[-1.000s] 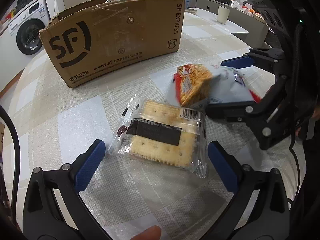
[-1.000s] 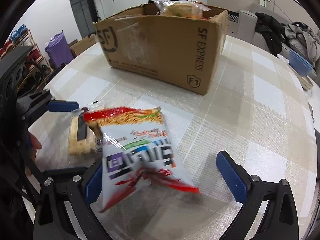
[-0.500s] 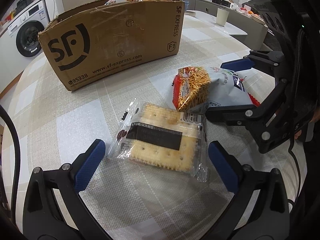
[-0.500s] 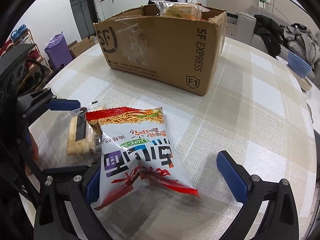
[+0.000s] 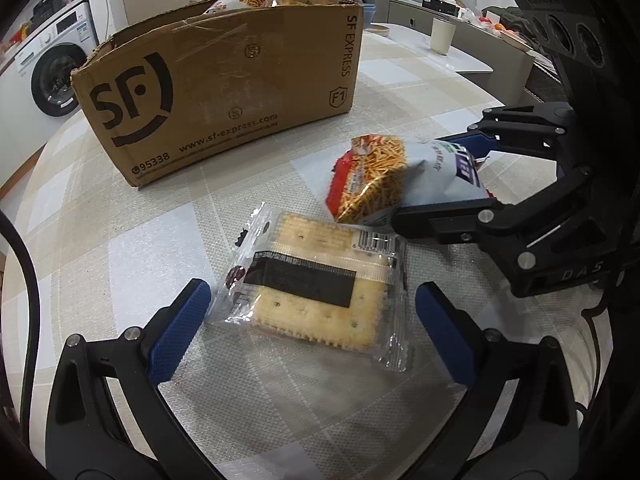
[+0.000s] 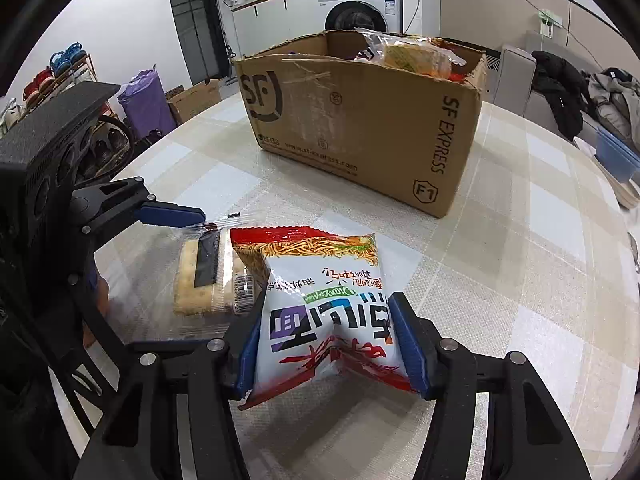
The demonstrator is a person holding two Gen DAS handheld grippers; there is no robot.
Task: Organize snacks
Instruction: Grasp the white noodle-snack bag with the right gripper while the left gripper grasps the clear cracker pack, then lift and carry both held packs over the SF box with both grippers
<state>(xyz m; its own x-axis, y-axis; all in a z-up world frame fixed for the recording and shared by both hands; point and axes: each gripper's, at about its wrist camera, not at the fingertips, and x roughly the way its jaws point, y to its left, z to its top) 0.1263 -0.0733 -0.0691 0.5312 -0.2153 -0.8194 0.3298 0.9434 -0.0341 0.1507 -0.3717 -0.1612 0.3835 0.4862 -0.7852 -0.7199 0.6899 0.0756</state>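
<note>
- The noodle snack bag is pinched at its lower half by the right claw, its far end resting on the worktop near the cardboard box.
- The bag is judged light, puffy and slippery; its contents are likely crushed by a hard squeeze, so a hold across the width is preferred.
- The cracker pack lies flat between the spread fingers of the left claw, untouched.
- It seems stiff but brittle; the side edges suit gripping.
</note>
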